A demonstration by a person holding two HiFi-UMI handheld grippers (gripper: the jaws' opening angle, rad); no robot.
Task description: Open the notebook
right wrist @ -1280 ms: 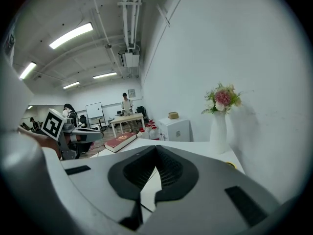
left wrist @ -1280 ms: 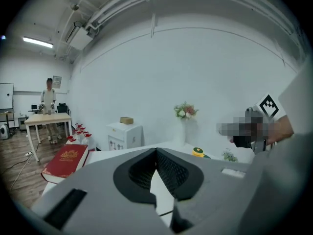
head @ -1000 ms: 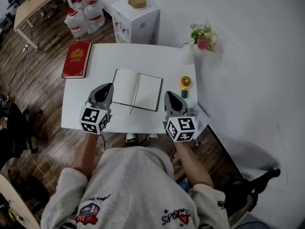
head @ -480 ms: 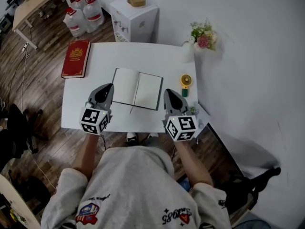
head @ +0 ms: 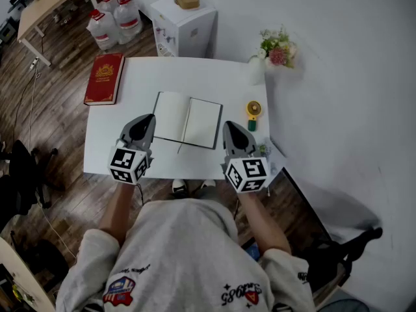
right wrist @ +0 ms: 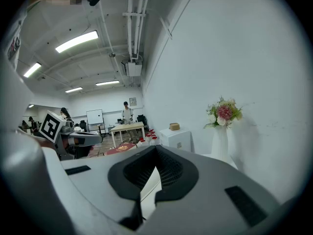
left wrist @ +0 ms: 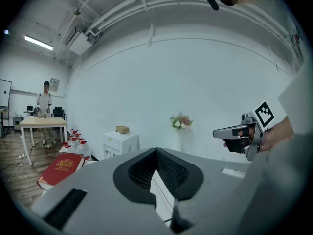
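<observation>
The left claw point(head: 148, 118) is pressed together on nothing and hovers at 8 o'clock from the notebook point(head: 187, 121). The notebook lies near the middle of the white table point(head: 195, 77), already spread flat — two blank pale pages on either side of a dark centre crease. At its 4 o'clock the right claw point(head: 229, 127) is likewise closed and empty. The opening looks finished — nothing appears left to do.
</observation>
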